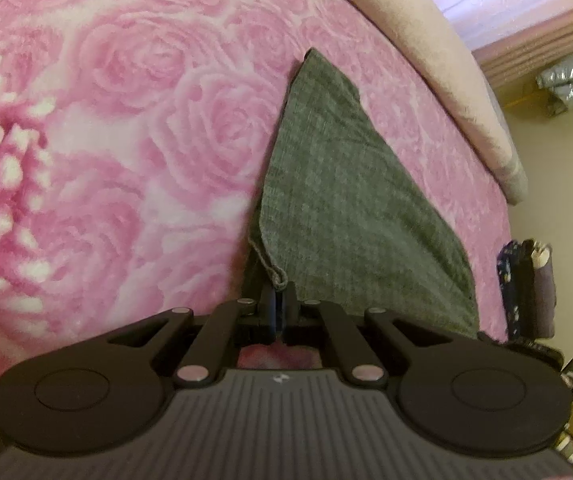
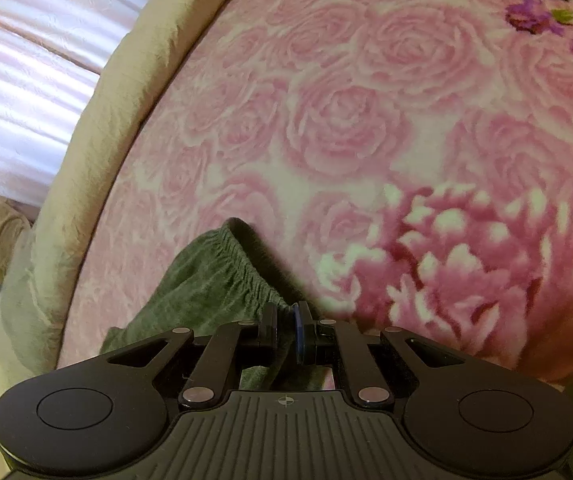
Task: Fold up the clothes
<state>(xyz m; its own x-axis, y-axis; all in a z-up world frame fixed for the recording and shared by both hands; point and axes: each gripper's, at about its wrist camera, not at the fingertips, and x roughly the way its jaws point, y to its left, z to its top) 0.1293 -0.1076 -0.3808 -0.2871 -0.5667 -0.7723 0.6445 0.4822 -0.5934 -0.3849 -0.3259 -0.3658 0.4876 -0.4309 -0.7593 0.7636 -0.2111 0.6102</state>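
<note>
Both grippers clamp the grey-green garment (image 1: 338,200): left gripper (image 1: 278,300) its hem; right gripper (image 2: 286,320) its elastic waistband.

I am counting one green garment (image 1: 338,200), lying on one pink rose-patterned blanket (image 1: 126,120). I am holding two grippers, the left gripper (image 1: 277,298) and the right gripper (image 2: 286,316), each showing two fingers. I am seeing one beige quilt edge (image 1: 426,40) and one pale striped curtain (image 2: 18,80). One silver bundle (image 1: 570,80) is sitting on the floor.
</note>
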